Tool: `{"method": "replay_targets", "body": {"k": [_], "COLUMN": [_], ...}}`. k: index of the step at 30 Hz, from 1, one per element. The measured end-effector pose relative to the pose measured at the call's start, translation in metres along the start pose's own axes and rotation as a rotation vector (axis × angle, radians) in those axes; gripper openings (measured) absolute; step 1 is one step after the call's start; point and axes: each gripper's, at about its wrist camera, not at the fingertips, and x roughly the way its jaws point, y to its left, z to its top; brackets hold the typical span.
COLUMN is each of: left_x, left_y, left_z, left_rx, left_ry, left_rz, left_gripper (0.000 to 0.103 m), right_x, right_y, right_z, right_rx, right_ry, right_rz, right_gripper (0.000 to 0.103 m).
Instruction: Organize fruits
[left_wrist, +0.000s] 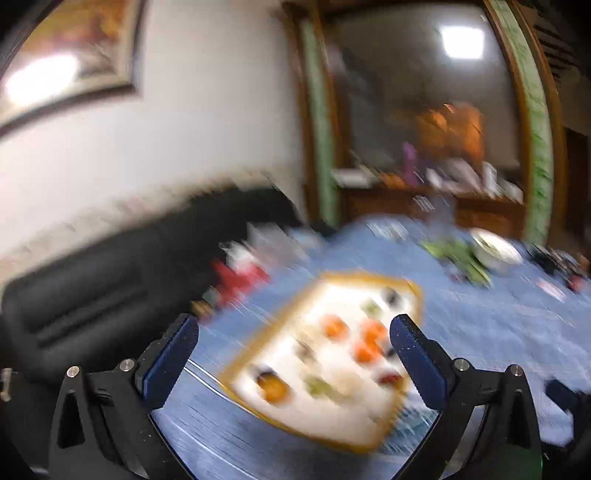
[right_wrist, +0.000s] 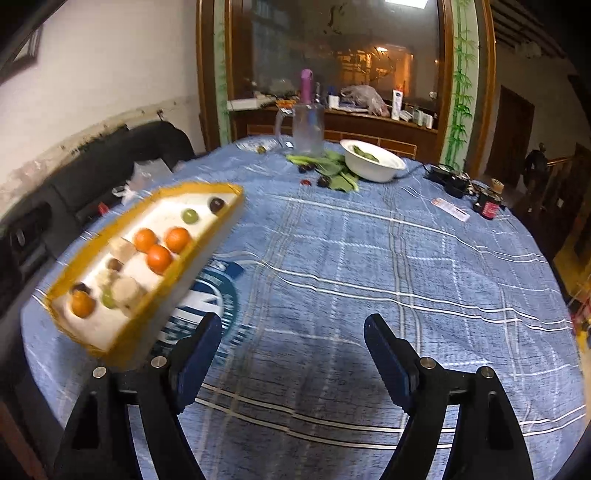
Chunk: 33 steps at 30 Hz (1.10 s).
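Your left gripper (left_wrist: 293, 350) hangs with its blue pads spread wide and nothing between them, looking down on the yellow-rimmed tray (left_wrist: 369, 282) on the blue checked tablecloth (left_wrist: 498, 325). Your right gripper (right_wrist: 293, 354) is likewise splayed and empty, low over bare cloth, with the tray off to its left.

Fruit already lies in the tray: three oranges (right_wrist: 159, 258) clustered mid-tray, a fourth orange (right_wrist: 82, 304) at the near end, a green fruit (right_wrist: 189, 216) and a dark one (right_wrist: 217, 205) at the far end, plus pale lumps I cannot name. More small dark fruits (right_wrist: 323, 181) sit loose on the cloth by the leafy greens (right_wrist: 338, 171), just beside the white bowl (right_wrist: 373, 173).

Whether you are gathering strays or rearranging what the tray holds, I cannot settle from this. Either way, slow your left hand: its view is smeared by motion, so steady it before you pick a target. Round fruit rolls, so close on its widest part, straight down, and keep clear of its neighbours.

Hidden from you: the tray's near corner is cut off behind the right gripper's left finger, and the bowl's contents beyond a few leaves are unclear.
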Motion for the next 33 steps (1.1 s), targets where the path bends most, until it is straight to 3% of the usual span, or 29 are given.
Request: {"method": "replay_targets", "body": {"k": [3, 5, 9, 12, 20, 33], "left_x": [-0.012, -0.012, -0.007, -0.007, 0.017, 0.059], "left_y": [0.013, 0.019, 0.011, 0.004, -0.006, 0.012], "left_z": [0.0, -0.003, -0.005, -0.012, -0.026, -0.043], "left_rx": [-0.041, -0.087, -0.032, -0.007, 0.004, -0.09], "left_ry": [-0.039, -0.035, -0.01, -0.018, 0.136, 0.312], "left_rz": [0.012, -0.061, -0.12, -0.112, -0.222, -0.289], "left_gripper": [0.103, 0.103, 0.103, 0.103, 0.103, 0.103], "right_x": [-0.009, -0.013, -0.016, -0.015, -0.008, 0.015], "right_y": [0.008, 0.013, 0.024, 0.029, 0.029, 0.056], "right_z": [0.002, 0.003, 0.001, -0.002, -0.005, 0.004], "right_rx": [-0.01, -0.017, -0.05, -0.068, -0.073, -0.134], "right_ry": [-0.041, -0.056, -0.068, -0.069, -0.041, 0.031], "right_rz": [0.029, 0.05, 0.06, 0.051, 0.039, 0.071], "right_gripper": [0.083, 0.083, 0.083, 0.083, 0.083, 0.083]}}
